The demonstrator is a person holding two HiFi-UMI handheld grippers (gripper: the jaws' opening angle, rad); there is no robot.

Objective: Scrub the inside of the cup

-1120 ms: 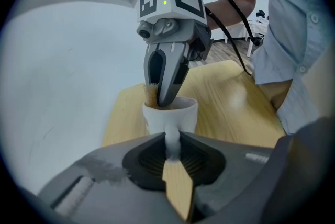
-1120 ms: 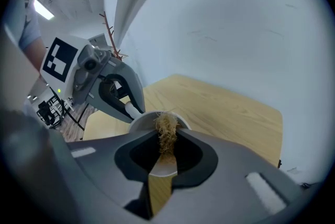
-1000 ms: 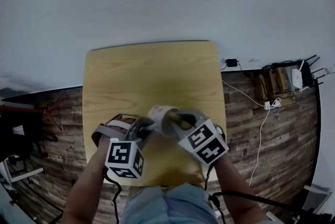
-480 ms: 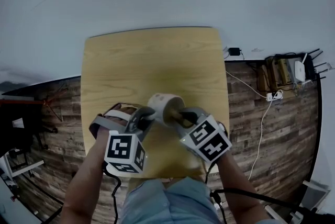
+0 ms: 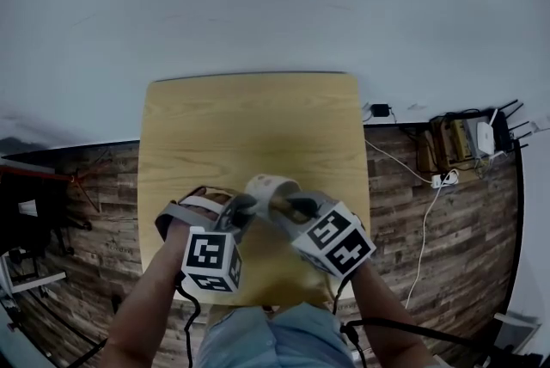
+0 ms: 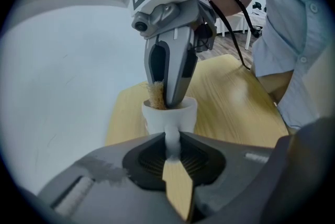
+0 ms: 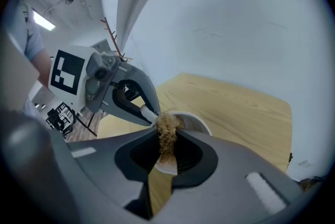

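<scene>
Left claw [image 6: 171, 145] clamps cup [image 6: 170, 114] by handle; right claw [image 7: 166, 139] pinches scrubber [image 7: 167, 127]; cup mouth at its 12 o'clock, scrubber inside.

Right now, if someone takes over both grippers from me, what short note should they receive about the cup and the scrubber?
Left gripper: shut on the handle of the white cup, holding it over the near part of the wooden table.
Right gripper: shut on a brown fibrous scrubber, whose tip is inside the cup's mouth.
Done: cup gripped, scrubber inserted.
Left: scrub the inner wall and bottom; how clean they are cannot be seen.
</scene>
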